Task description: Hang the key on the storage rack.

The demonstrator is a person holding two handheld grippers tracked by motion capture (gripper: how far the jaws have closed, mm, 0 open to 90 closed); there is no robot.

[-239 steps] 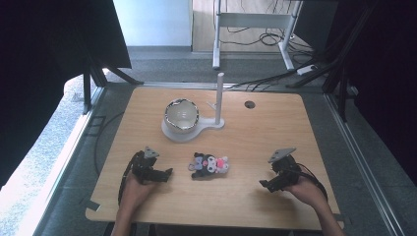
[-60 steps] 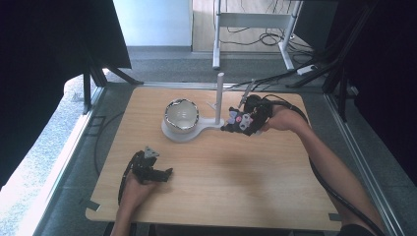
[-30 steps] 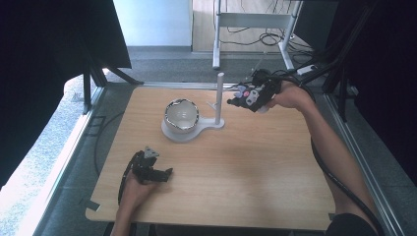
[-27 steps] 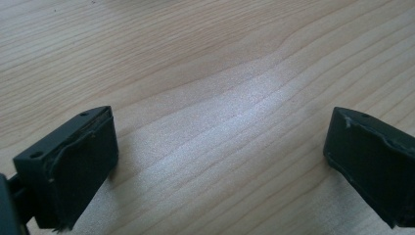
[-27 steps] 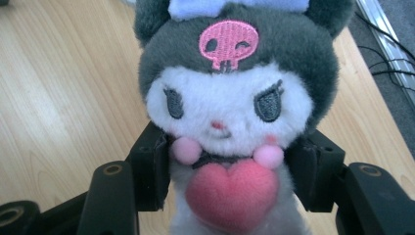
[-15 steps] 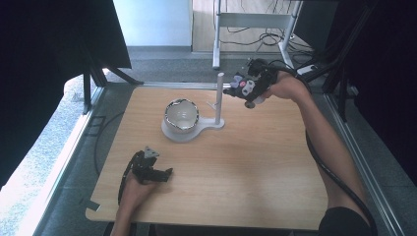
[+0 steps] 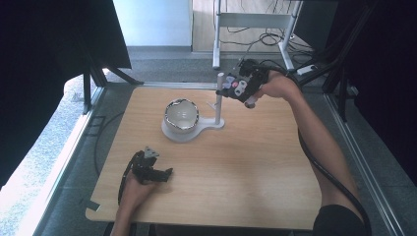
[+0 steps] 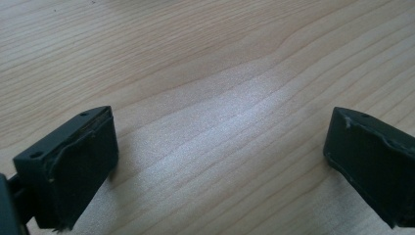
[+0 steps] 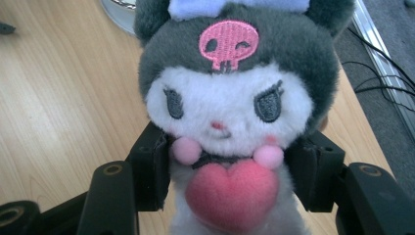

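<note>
Right gripper (image 7: 235, 87) clamping a plush toy (image 9: 227, 112) beside the far white post (image 7: 219, 98), left gripper (image 7: 162, 173) resting wide open, empty, near left on the table (image 7: 255, 162).

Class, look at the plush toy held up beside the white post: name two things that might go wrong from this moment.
1. The right claw grips the plush toy only low on its soft body, so the heavier head may sag or slip out.
2. The toy hangs close to the thin white post of the stand; a sideways nudge might tip the stand and shift the bowl on its base.
</note>
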